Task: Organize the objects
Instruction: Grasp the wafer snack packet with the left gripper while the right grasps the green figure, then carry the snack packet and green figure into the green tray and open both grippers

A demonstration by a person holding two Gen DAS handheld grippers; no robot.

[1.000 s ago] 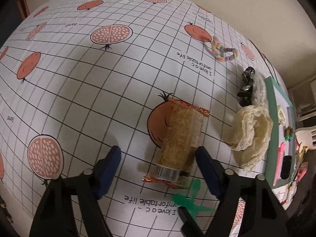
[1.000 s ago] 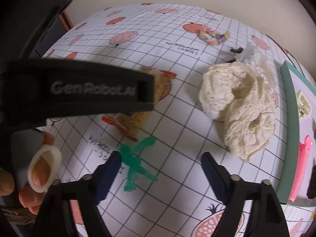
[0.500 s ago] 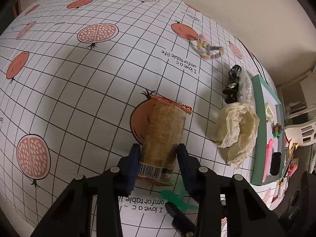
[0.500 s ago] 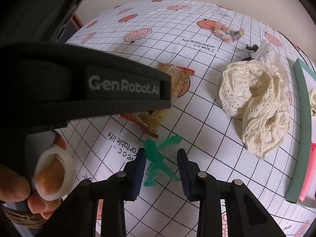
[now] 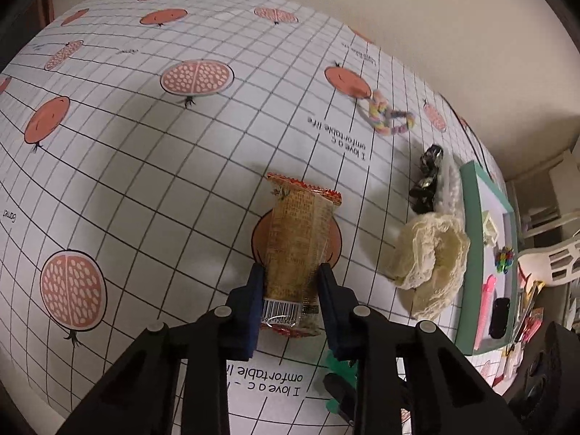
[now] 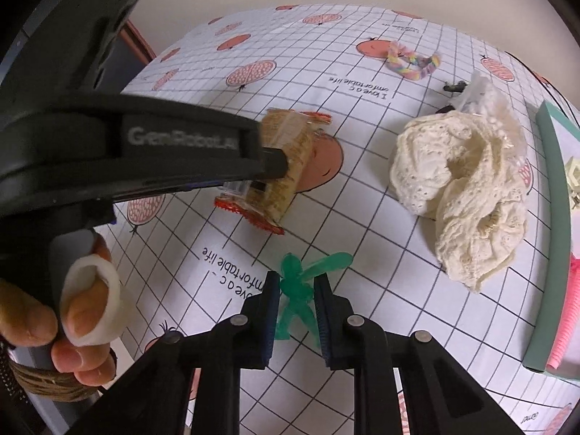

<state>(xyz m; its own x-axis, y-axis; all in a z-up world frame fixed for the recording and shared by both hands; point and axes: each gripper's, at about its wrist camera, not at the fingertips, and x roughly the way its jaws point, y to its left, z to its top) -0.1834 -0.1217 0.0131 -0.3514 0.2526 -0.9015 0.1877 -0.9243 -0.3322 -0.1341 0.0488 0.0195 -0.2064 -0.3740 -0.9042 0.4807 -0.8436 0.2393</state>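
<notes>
Nearest to me, my right gripper (image 6: 296,291) is clamped on the green figure (image 6: 299,291), blue pads pressing its body from both sides; its head and one arm stick out past the fingertips. I cannot tell whether the figure is off the cloth or resting on it. In the left wrist view the figure (image 5: 335,362) shows only as a green scrap behind my right finger.

A little farther and to the left, my left gripper (image 5: 291,290) is closed on the near, barcode end of the snack pack (image 5: 297,239), which points away from me over an orange fruit print on the tablecloth (image 5: 145,166). From the right wrist view the pack (image 6: 279,166) sits tilted, its near red edge lowest. A hand (image 6: 65,311) holds the left gripper's handle at the near left.

To the right, the lace cloth (image 6: 467,188) lies bunched on the table, just beside the green tray (image 5: 471,239). In the tray I see a pink comb (image 5: 485,304) and a black object (image 5: 499,317). Beyond the lace lies a dark clip (image 5: 427,177), and farthest out a pastel braided band (image 6: 413,59).
</notes>
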